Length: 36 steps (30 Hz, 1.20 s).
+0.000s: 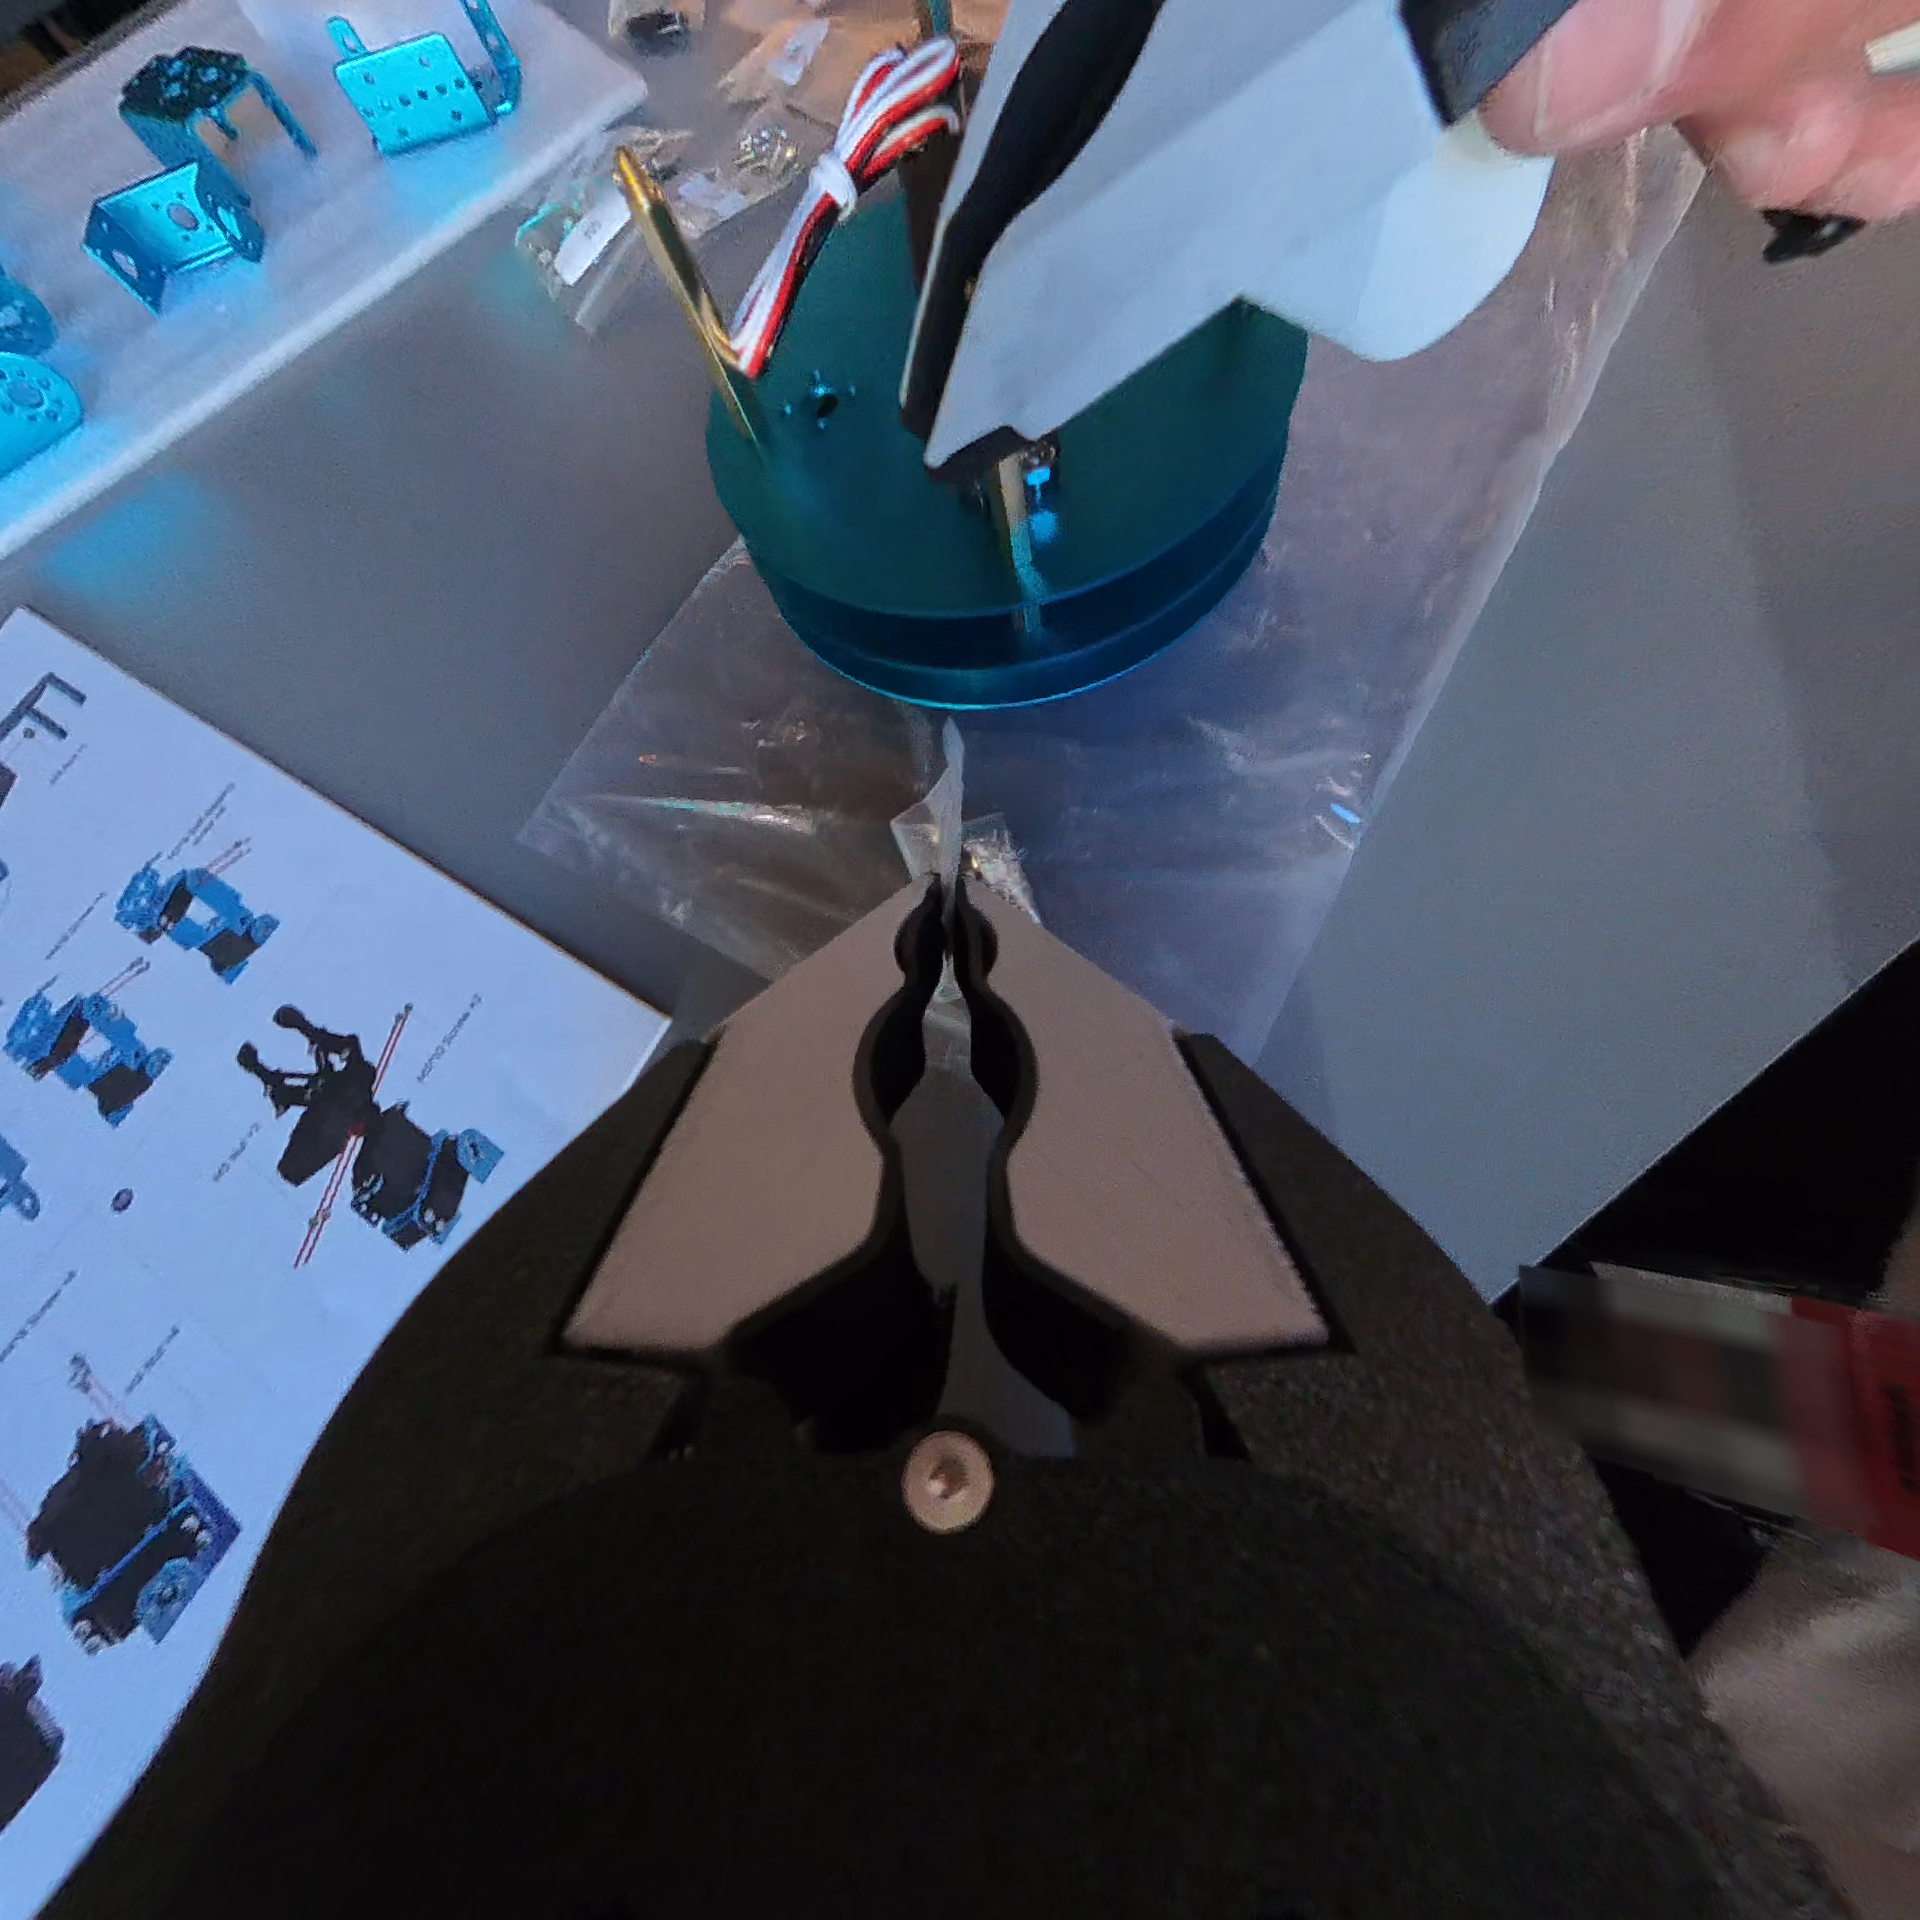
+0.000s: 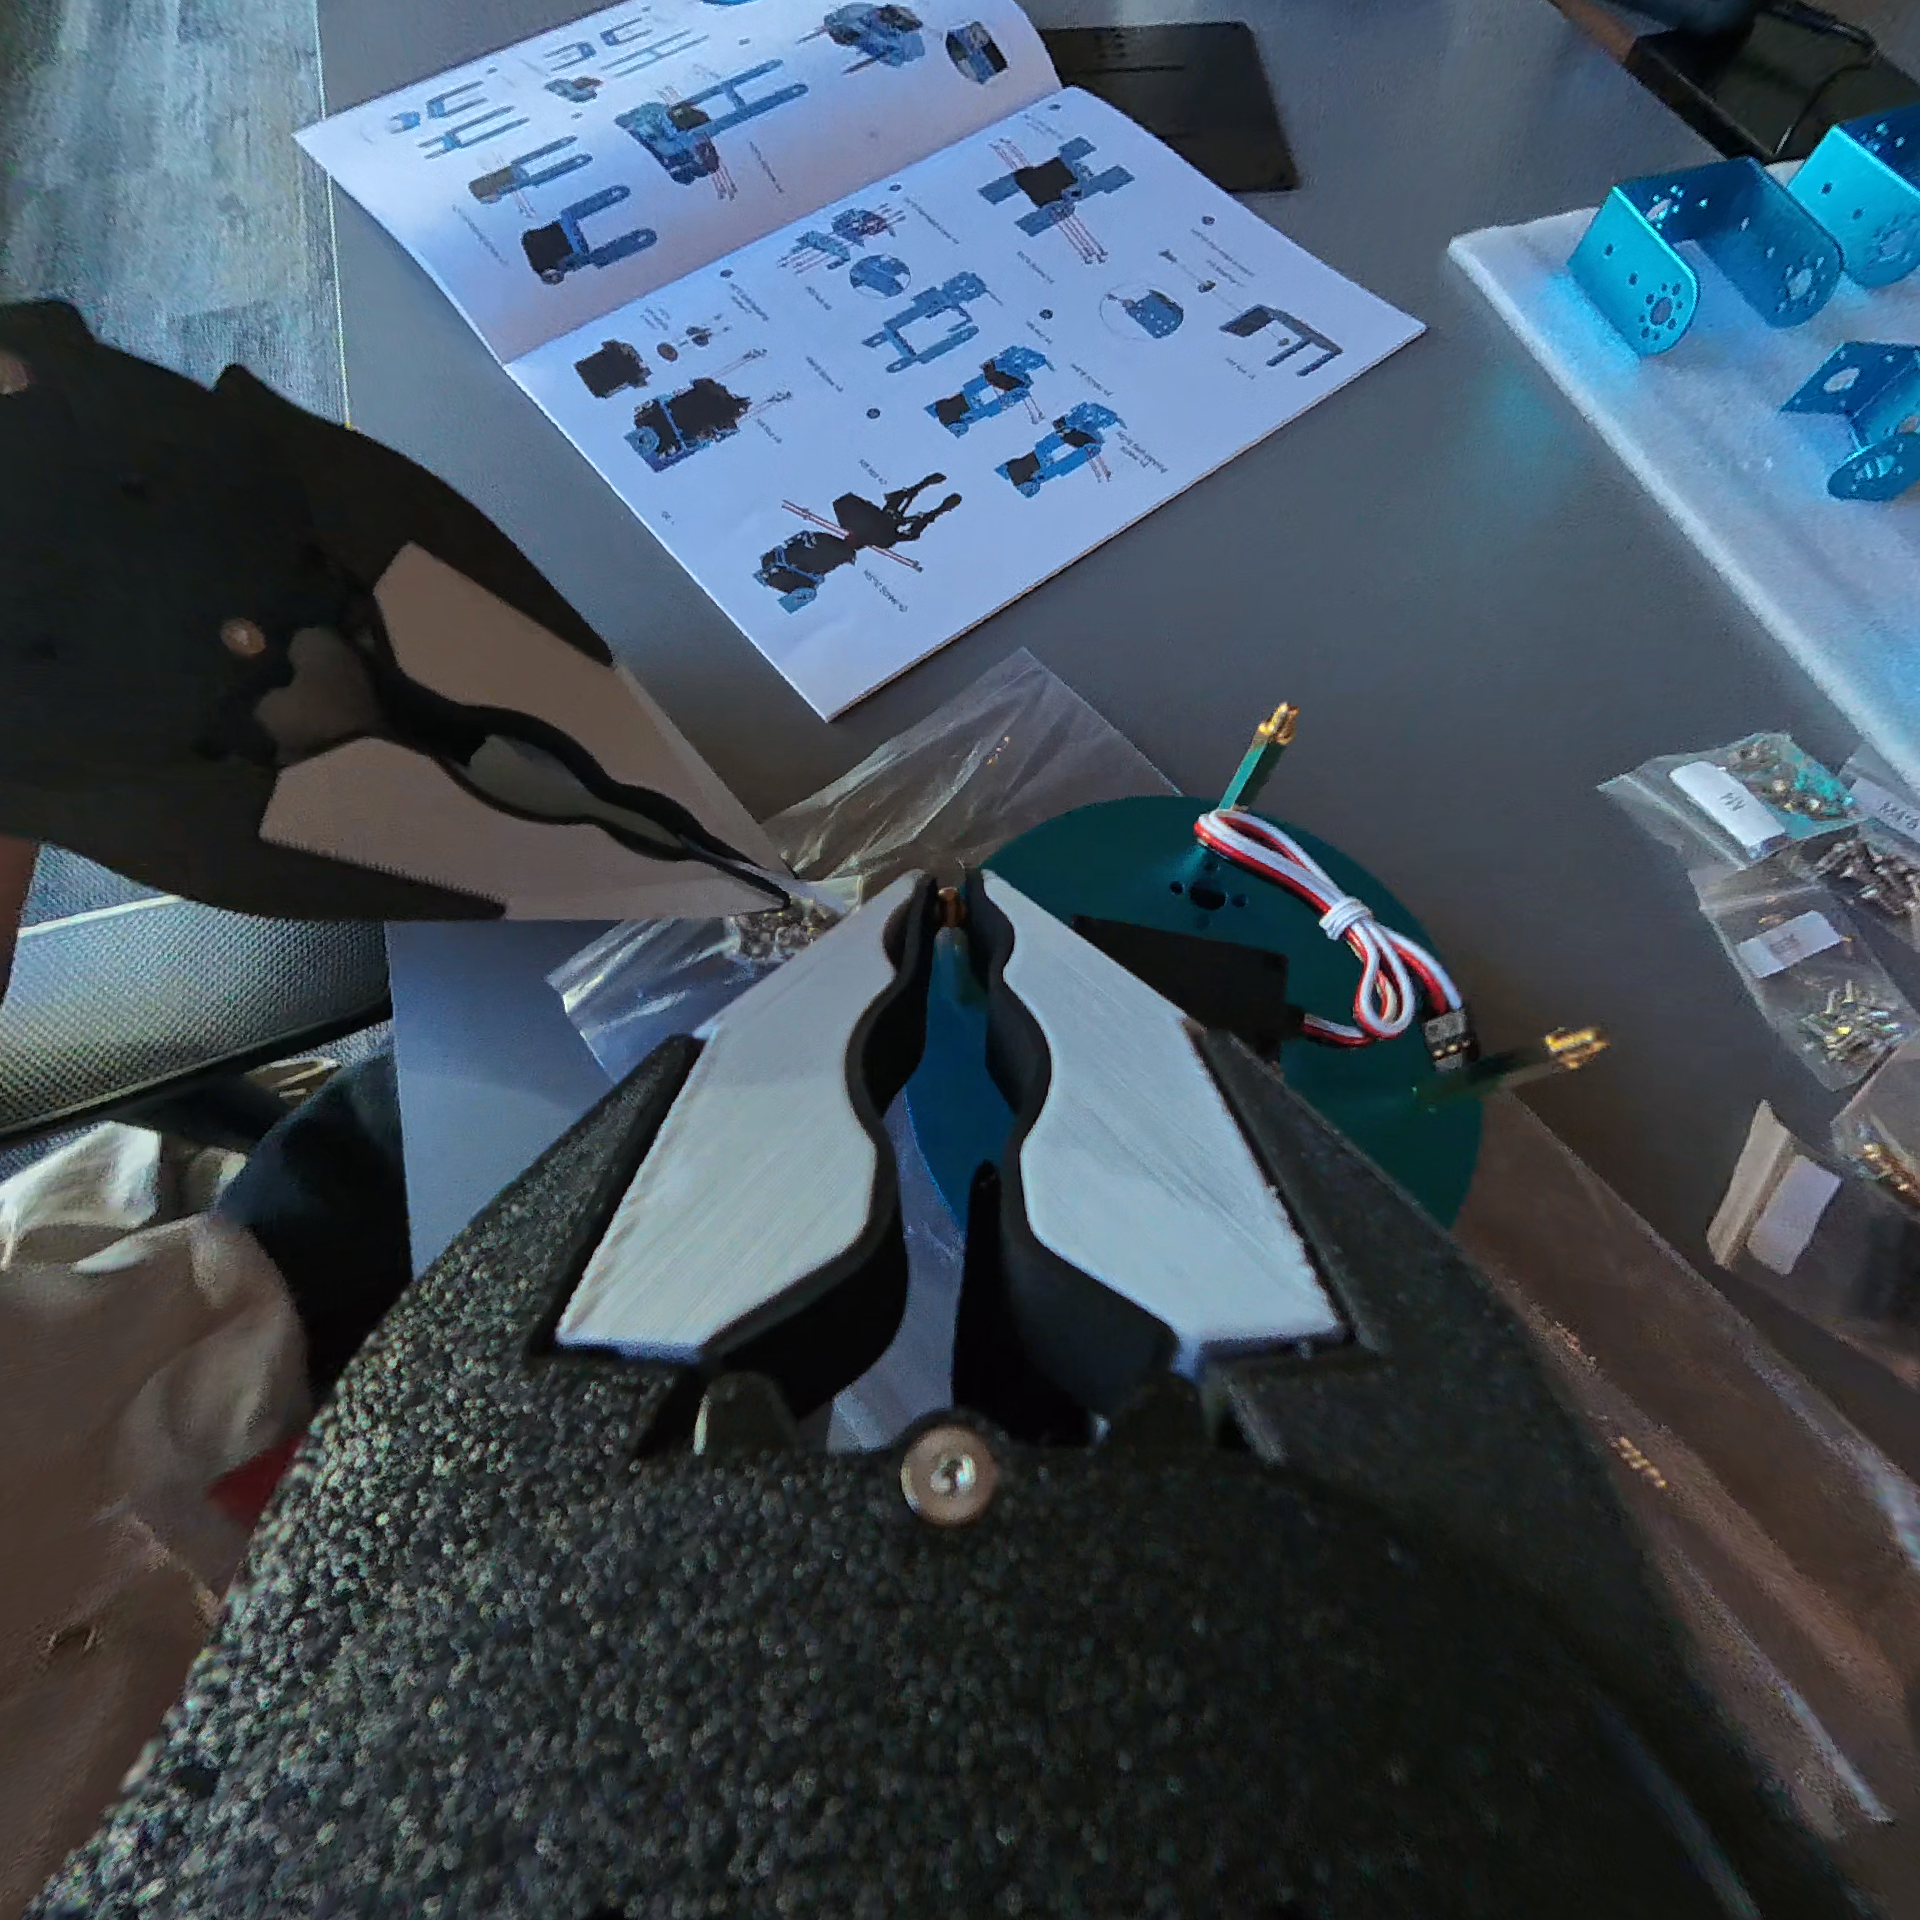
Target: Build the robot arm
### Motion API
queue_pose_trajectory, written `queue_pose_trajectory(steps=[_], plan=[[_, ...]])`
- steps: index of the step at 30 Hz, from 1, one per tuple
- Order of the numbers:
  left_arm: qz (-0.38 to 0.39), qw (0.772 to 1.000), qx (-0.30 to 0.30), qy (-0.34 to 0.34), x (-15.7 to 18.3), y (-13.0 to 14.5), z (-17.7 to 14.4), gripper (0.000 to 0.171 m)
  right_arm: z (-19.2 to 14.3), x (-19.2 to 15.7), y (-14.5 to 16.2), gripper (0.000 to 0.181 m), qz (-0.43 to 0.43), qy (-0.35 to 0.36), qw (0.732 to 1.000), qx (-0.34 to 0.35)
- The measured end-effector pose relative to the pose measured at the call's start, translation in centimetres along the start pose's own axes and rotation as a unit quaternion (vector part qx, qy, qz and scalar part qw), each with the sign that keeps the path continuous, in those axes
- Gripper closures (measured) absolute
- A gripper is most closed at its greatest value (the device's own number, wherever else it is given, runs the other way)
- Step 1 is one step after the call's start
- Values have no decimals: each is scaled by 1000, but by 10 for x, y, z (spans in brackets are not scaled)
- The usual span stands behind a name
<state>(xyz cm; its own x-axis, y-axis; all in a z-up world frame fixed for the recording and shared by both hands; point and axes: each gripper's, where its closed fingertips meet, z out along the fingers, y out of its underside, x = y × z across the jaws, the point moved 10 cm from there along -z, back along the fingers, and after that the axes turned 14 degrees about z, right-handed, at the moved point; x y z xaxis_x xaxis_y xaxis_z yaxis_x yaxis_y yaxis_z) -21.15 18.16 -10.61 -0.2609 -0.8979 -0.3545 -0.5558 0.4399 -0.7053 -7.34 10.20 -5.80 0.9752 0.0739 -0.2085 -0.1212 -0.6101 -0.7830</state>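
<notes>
On grey table [image 2: 1403, 623]: left gripper [image 1: 948, 891] pinching small bag [image 1: 940, 821], right gripper [image 2: 948, 896] clamping brass post [image 2: 948, 906].

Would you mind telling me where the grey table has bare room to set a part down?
Bare grey table lies between the open instruction booklet, the white foam sheet of blue metal brackets and the round teal base plate. It is crowded around the plate: both tools work there over a clear plastic bag, with screw bags beside it.

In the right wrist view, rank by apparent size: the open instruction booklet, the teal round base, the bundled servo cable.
1. Instruction booklet, largest.
2. Teal round base, partly hidden by the right gripper, so uncertain.
3. Servo cable, smallest.
</notes>
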Motion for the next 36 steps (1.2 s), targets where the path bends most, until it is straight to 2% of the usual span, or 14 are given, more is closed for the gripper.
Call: queue_pose_trajectory(steps=[4, 7, 10, 12, 14, 16, 18, 20, 22, 24, 29, 33, 36], plan=[[-13, 999, 29, 15, 0, 1, -5, 171, -2, -8, 7, 175, 1, 14, 1000, 27], [-19, 999, 46, 20, -3, -3, -11, 171, -22, -16, 18, 163, -6, 19, 996, 91], [-34, 992, 88, 80, 2, -7, -15, 171, -40, -35, 40, 157, -56, -28, 985, 158], [-48, 986, 108, 116, 6, -8, -17, 171, -41, -46, 57, 145, -108, -61, 979, 162], [-36, 981, 114, 155, 14, -11, -19, 171, -42, -51, 69, 147, -163, -56, 971, 164], [-4, 983, 103, 150, 18, -12, -18, 171, -47, -52, 74, 142, -205, -25, 964, 170], [20, 982, 95, 159, 22, -13, -16, 171, -54, -52, 79, 147, -222, -14, 956, 191], [45, 976, 114, 180, 27, -16, -17, 171, -55, -53, 84, 150, -233, -49, 957, 167], [64, 970, 123, 199, 31, -17, -17, 171, -53, -54, 84, 148, -252, -53, 954, 156], [74, 969, 127, 197, 33, -18, -14, 171, -49, -52, 83, 155, -260, -60, 951, 154], [73, 962, 155, 211, 39, -19, -12, 171, -44, -47, 84, 179, -254, -36, 956, 145], [65, 964, 166, 199, 40, -19, -11, 167, -45, -45, 87, 181, -245, -34, 959, 138], [51, 959, 202, 192, 36, -23, -17, 169, -45, -41, 87, 181, -244, -24, 960, 137]])
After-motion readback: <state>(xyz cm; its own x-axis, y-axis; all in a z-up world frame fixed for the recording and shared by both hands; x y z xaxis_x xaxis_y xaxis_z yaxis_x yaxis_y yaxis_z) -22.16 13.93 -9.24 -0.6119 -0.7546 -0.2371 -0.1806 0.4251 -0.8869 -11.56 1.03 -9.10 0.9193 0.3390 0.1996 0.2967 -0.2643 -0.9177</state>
